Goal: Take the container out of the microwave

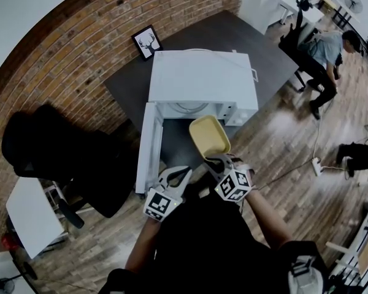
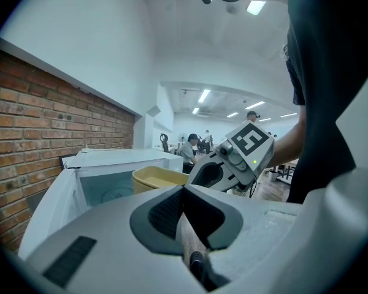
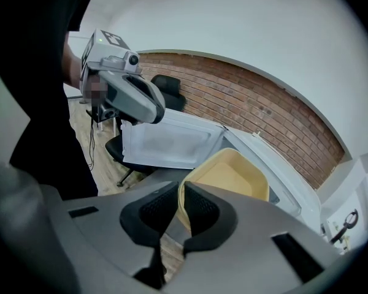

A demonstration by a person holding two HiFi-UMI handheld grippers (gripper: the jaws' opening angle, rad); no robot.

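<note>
A white microwave (image 1: 199, 78) stands on a dark table (image 1: 126, 87) with its door (image 1: 148, 146) swung open to the left. The yellow container (image 1: 208, 136) hangs in front of the oven's mouth, outside it. My right gripper (image 1: 221, 162) is shut on its near rim; in the right gripper view the rim sits pinched between the pads of the gripper (image 3: 181, 192), and the container (image 3: 233, 176) stretches away toward the door (image 3: 165, 143). My left gripper (image 1: 176, 176) hovers just left of it, shut and holding nothing (image 2: 183, 192). The container (image 2: 156, 177) shows beyond its jaws.
A framed deer picture (image 1: 146, 42) leans on the brick wall behind the microwave. A black office chair (image 1: 61, 152) stands left of the door, with a white side table (image 1: 27, 216) nearer. A seated person (image 1: 322, 54) is far right, and a cable with a power strip (image 1: 317, 164) lies on the wood floor.
</note>
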